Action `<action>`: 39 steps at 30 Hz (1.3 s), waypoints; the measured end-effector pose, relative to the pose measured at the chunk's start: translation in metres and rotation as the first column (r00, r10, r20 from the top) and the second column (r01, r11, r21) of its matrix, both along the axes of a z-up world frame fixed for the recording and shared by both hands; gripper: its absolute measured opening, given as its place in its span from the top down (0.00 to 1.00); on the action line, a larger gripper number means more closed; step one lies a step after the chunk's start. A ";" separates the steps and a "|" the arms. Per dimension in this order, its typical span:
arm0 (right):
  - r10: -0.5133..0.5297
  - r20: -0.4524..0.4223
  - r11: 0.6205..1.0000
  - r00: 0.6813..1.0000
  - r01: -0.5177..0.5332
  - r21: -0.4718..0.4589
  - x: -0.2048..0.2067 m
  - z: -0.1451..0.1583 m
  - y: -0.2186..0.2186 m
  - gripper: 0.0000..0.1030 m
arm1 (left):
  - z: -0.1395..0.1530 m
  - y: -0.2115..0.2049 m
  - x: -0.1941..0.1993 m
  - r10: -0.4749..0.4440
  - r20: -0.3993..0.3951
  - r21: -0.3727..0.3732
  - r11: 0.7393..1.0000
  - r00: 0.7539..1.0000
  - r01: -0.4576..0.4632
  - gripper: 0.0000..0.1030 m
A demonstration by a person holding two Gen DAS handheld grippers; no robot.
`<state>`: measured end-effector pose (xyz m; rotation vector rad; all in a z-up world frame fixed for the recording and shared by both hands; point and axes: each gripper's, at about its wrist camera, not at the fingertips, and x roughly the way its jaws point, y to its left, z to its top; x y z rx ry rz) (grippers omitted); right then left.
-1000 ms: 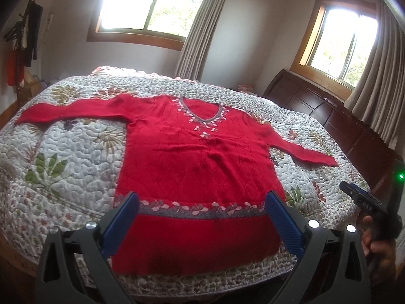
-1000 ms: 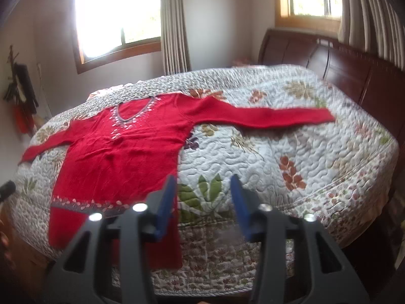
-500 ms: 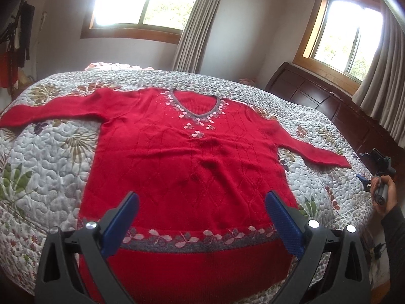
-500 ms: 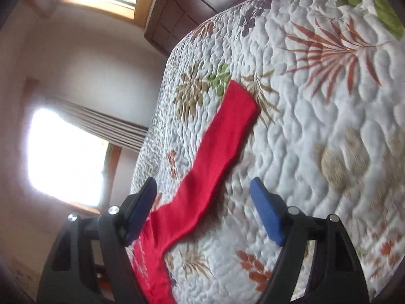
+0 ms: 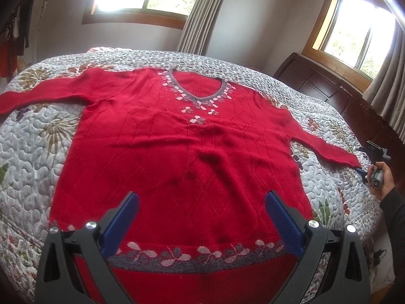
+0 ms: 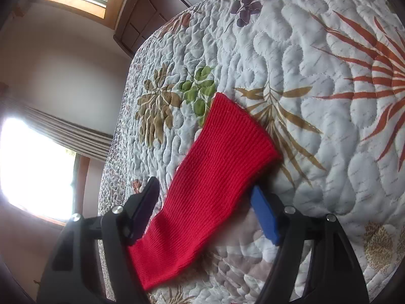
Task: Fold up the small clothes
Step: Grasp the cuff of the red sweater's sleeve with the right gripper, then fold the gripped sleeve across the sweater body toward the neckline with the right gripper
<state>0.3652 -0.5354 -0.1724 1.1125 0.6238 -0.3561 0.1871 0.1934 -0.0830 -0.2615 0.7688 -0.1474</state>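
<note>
A red knit sweater (image 5: pixel 177 157) with a grey flowered neckline and hem band lies flat, face up, both sleeves spread out on the quilted bed (image 5: pixel 33 152). My left gripper (image 5: pixel 201 197) hovers open over the lower body, just above the hem band, holding nothing. At the far right a hand (image 5: pixel 382 182) holds my right gripper (image 5: pixel 367 167) at the right sleeve's cuff (image 5: pixel 339 155). In the right wrist view that sleeve (image 6: pixel 215 172) runs between the spread fingers of the right gripper (image 6: pixel 204 186), which is open and low on the quilt (image 6: pixel 316 101).
A dark wooden headboard (image 5: pixel 329 88) borders the bed's right side. Two windows with curtains (image 5: pixel 195 17) line the far walls. Clothes hang on a rack (image 5: pixel 15 38) at the left. The quilt drops off at the near edge.
The left gripper came closer over the sweater's body. The right gripper swung from a view of the whole bed down to the right cuff, and the sleeve now lies between its fingers.
</note>
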 end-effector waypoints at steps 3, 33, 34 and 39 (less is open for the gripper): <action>0.004 -0.016 1.000 1.000 -0.004 -0.008 0.008 -0.002 -0.002 0.58 | 0.000 0.006 -0.001 -0.006 0.002 0.009 1.000 1.000 0.006 0.04; 0.652 -0.226 0.376 0.724 -0.568 -0.733 0.117 0.136 0.421 0.97 | 0.016 0.119 0.071 -0.158 -0.060 -0.511 0.853 0.986 0.105 0.04; 0.668 -0.246 0.359 0.703 -0.594 -0.720 0.121 0.125 0.441 0.97 | 0.016 0.121 0.077 -0.163 -0.063 -0.528 0.843 0.985 0.106 0.04; 0.694 -0.385 0.253 0.609 -0.706 -0.661 0.142 0.051 0.521 0.97 | 0.013 0.122 0.123 -0.201 -0.078 -0.560 0.819 0.977 0.124 0.04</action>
